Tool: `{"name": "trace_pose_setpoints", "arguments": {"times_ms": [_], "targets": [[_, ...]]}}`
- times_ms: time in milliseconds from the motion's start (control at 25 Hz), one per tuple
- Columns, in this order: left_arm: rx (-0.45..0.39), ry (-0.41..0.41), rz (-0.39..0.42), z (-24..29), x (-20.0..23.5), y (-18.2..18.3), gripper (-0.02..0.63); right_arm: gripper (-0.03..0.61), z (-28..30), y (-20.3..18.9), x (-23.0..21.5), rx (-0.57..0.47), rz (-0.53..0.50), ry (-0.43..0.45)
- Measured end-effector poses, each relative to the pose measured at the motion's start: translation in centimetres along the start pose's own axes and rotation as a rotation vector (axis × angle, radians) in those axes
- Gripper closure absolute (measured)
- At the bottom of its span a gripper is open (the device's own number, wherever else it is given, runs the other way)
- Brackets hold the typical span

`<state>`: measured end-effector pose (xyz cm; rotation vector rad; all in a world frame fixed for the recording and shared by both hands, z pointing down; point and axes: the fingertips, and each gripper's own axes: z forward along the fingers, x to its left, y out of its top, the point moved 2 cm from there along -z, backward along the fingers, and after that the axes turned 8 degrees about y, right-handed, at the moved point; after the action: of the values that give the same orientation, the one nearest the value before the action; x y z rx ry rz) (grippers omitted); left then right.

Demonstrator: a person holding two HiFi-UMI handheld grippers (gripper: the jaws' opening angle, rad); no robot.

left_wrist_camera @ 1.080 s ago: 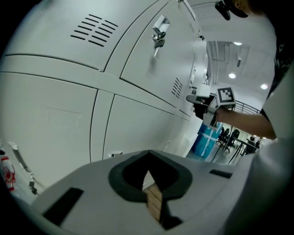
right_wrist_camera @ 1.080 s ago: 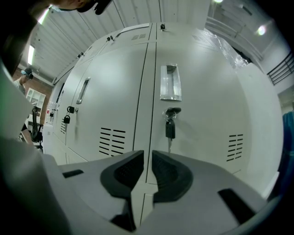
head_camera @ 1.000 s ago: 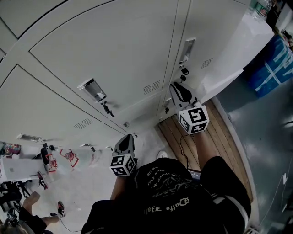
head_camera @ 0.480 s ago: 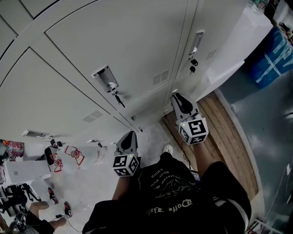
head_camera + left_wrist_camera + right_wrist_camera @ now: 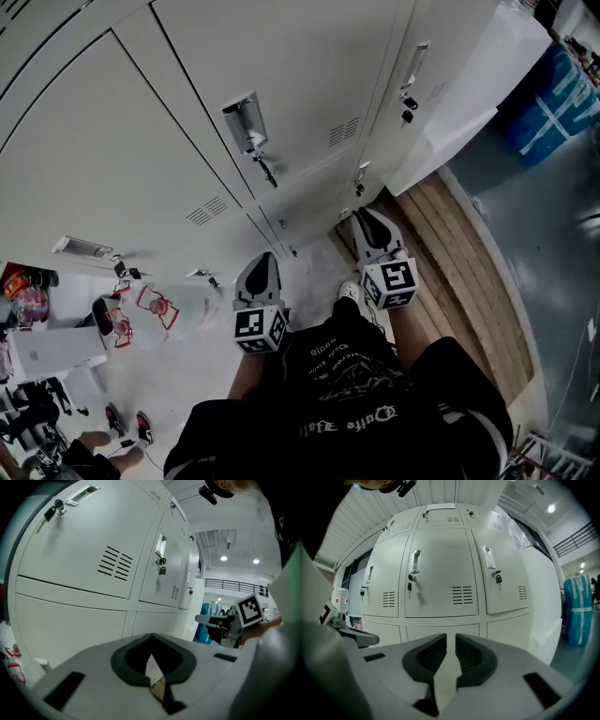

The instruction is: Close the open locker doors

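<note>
Locker doors [image 5: 309, 84] all shut; right tool [image 5: 365, 219], barely parted, has dropped back beside closed left tool [image 5: 265, 259].

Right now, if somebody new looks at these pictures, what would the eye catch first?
First, the wall of white lockers filling the right gripper view, its visible doors shut and small keys hanging from the locks. Next, in the head view, the left gripper and right gripper, each with a marker cube, held low before the lockers. A blue wrapped bundle stands at the far right.
</note>
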<state>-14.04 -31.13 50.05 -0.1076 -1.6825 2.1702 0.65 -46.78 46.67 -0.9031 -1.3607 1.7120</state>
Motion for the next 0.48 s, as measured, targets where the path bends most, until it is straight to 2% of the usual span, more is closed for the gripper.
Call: {"name": "trace_pose_setpoints", "arguments": {"times_ms": [360,480], "targets": [[0.005,-0.009,0.014,-2.7,2.3,-0.6,0.607,0.534,-2.3,-3.3,3.4,0.028,0.068,-0.062],[0.002,-0.017,0.02,-3.0,2.8,-0.4,0.607,0.563,-2.9,-3.2,4.0,0.017,0.071,-0.099]]}}
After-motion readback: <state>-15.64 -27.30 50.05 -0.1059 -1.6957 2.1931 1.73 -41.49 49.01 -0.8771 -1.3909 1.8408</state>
